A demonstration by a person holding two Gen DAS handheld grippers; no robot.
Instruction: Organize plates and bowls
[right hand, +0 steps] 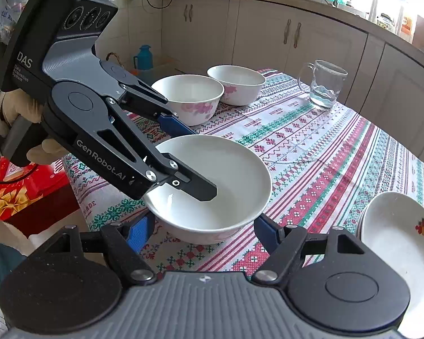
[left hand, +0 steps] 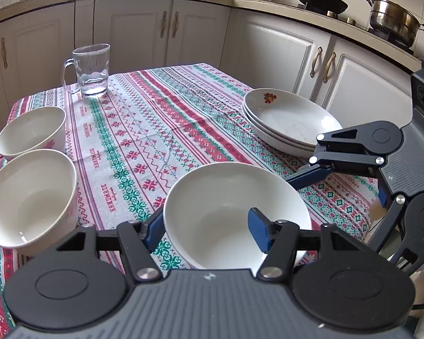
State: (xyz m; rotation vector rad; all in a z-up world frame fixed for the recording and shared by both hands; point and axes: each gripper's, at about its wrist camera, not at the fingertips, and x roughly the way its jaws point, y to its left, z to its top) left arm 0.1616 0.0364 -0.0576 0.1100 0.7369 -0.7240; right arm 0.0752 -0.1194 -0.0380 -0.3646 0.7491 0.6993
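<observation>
Left wrist view: left gripper [left hand: 209, 226] straddles bowl [left hand: 234, 214] wall, spread.
Near table [left hand: 161, 118] edge; loose pinch could tip it. Right gripper [right hand: 203, 231] spread too.

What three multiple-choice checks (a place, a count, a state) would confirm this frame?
1. Where is the glass mug?
A. On the counter
B. On the tablecloth
C. Inside a bowl

2. How many bowls are on the table?
A. One
B. Five
C. Three

3. How is the left gripper set?
A. Open, straddling a bowl's rim
B. Shut in the air
C. Shut on the mug

Answers:
1 B: the mug stands on the tablecloth at a far corner.
2 C: two flowered bowls plus the middle bowl.
3 A: one finger is inside the middle bowl and the other outside.
</observation>
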